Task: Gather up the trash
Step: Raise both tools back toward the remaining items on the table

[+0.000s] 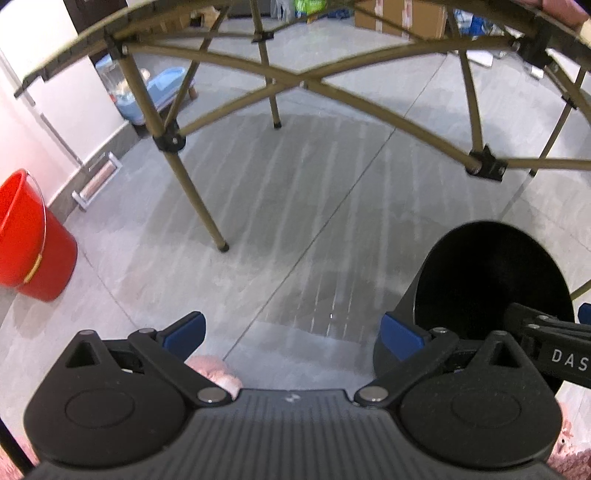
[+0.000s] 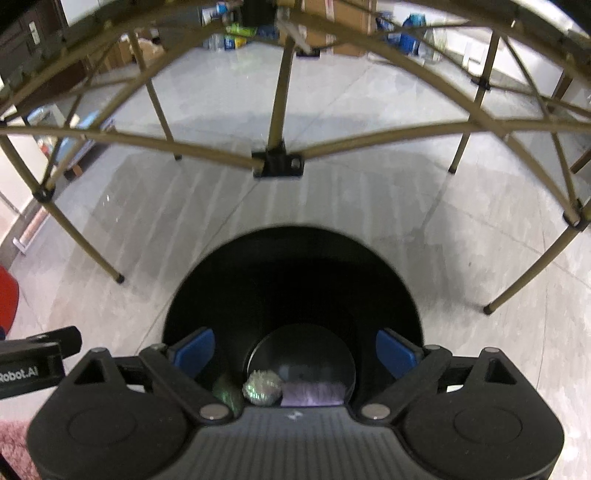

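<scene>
A black round trash bin (image 2: 295, 266) stands on the grey floor, right under my right gripper (image 2: 295, 350), which is open and empty over its mouth. At the bin's bottom lie a crumpled shiny ball (image 2: 261, 387) and a pale purple piece (image 2: 314, 394). In the left wrist view the bin (image 1: 491, 277) is at lower right. My left gripper (image 1: 291, 332) is open and empty above bare floor, left of the bin. The right gripper's body (image 1: 554, 343) reaches over the bin's rim.
A folding table's tan legs and cross braces (image 1: 303, 81) span the floor ahead. A red bucket (image 1: 29, 240) stands at the left by the wall. Cardboard boxes (image 1: 402, 14) and bags sit far back. Pink fuzzy fabric (image 1: 214, 373) shows below the left gripper.
</scene>
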`<state>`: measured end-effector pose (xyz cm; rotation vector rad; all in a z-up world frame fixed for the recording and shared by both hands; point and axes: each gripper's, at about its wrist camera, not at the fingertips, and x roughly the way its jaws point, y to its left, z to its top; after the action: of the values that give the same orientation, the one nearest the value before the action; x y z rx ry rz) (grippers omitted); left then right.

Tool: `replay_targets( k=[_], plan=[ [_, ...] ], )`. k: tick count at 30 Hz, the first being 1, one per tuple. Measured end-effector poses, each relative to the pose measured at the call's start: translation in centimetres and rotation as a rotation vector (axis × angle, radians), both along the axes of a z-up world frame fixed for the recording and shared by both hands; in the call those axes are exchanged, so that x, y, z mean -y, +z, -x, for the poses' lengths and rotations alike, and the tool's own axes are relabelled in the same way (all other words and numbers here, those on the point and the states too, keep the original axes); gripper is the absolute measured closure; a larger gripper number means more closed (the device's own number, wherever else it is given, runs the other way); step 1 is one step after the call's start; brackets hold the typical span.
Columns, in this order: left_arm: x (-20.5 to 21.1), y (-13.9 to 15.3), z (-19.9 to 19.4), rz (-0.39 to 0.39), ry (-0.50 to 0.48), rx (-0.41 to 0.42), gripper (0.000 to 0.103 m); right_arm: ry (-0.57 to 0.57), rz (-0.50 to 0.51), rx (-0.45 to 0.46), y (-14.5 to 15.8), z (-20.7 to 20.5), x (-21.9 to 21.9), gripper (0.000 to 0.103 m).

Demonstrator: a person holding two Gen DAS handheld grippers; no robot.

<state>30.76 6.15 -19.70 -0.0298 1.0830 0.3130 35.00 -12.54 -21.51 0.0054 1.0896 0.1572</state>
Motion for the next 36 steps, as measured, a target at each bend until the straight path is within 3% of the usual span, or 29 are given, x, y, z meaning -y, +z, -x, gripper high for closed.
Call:
replay_targets(
  k=[6,14,18,23,30,36],
  plan=[
    [0.2,2.1,-0.2,-0.013,-0.002,0.1,0.0,-0.02,-0.031,0.117,2.8,0.3,1.0,0.008],
    [0.6,6.2,-0.5,-0.034,-0.009,0.28,0.0,0.012,-0.054,0.405,8.3,1.8,2.2,0.008],
    [1.0,9.0,-0.6,-0.07,0.001,0.408,0.0,0.025,-0.021,0.568,10.3,1.9,2.5,0.008],
    [1.8,11.4,-1.6,-0.043,0.004,0.502,0.0,0.019,0.046,0.727,11.6,0.8,2.5,0.008],
    [3.9,13.9,-3.7,-0.01,-0.019,0.594,0.0,-0.004,0.053,0.796,12.5,-1.9,3.5,0.008],
    [4.8,14.4,-6.2,0.004,-0.031,0.597,0.0,0.024,0.076,0.811,12.3,-5.7,3.6,0.011]
  ],
)
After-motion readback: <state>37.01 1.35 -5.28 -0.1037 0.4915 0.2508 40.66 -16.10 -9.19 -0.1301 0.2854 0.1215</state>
